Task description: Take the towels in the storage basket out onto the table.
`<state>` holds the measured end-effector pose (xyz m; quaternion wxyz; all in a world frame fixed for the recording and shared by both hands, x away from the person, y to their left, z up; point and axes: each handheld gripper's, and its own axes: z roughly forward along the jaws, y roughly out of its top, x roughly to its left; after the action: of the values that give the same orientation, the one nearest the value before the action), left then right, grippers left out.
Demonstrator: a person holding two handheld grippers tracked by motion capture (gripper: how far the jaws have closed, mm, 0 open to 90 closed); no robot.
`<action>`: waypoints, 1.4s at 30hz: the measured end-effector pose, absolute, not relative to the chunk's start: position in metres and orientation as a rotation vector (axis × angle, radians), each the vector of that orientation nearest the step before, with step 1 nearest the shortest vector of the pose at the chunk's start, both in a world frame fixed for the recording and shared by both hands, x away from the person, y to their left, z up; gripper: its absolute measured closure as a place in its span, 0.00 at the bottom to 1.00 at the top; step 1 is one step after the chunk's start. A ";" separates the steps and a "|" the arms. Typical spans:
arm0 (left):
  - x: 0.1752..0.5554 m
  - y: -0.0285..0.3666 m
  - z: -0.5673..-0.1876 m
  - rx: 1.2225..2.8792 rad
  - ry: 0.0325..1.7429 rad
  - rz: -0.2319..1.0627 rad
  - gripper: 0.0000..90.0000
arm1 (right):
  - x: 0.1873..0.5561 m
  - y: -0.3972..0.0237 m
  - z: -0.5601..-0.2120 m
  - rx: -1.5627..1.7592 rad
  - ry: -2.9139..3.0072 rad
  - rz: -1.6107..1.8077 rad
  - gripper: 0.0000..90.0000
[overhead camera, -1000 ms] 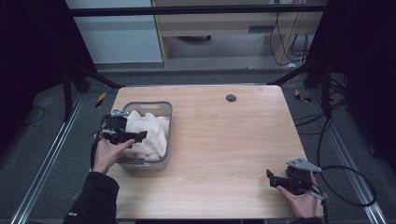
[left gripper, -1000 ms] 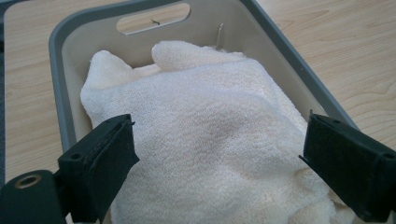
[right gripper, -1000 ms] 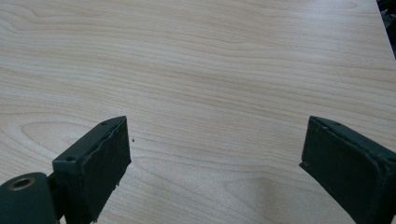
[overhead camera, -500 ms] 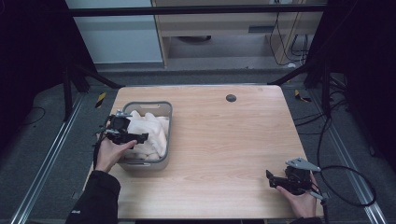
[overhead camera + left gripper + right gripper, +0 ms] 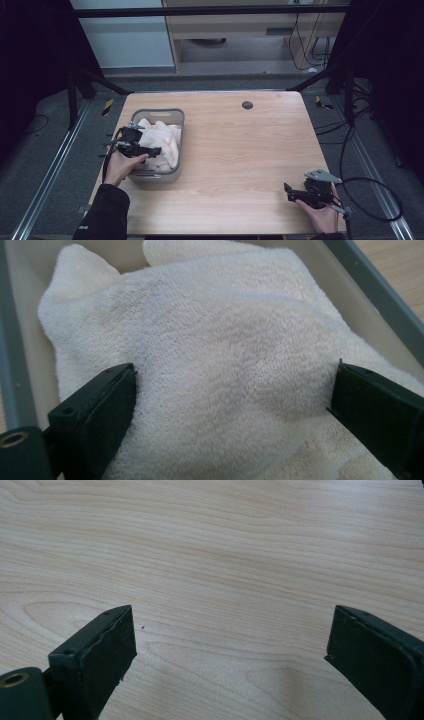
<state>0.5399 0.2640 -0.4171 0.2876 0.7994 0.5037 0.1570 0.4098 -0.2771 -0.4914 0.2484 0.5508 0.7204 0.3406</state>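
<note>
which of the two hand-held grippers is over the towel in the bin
The left hand-held gripper: its open jaws straddle the cream towel in the grey bin. The right hand-held gripper, also open, has bare wooden table ahead.

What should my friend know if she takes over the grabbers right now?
Left gripper: open, jaws spread over the towel, not closed on it.
Right gripper: open, holding nothing, low over the table near its right front corner.
The towel lies bunched in the grey basket at the table's left.
Done: nothing grabbed yet.
Left: probably pinch the towel and lift it out.
</note>
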 end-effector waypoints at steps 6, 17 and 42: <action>0.541 0.261 -0.425 2.151 1.353 0.400 0.05 | 0.410 -0.277 -0.492 1.498 1.967 0.921 0.06; 0.540 0.261 -0.433 2.181 1.379 0.383 0.33 | 0.410 -0.277 -0.492 1.496 1.967 0.924 0.06; 0.516 0.278 -0.395 1.998 1.337 0.483 0.80 | 0.410 -0.276 -0.492 1.505 1.972 0.927 0.06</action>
<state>0.5161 0.2784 -0.3946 0.3379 0.7670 0.5130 0.1852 0.4103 -0.2764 -0.4921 0.2442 0.5510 0.7221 0.3395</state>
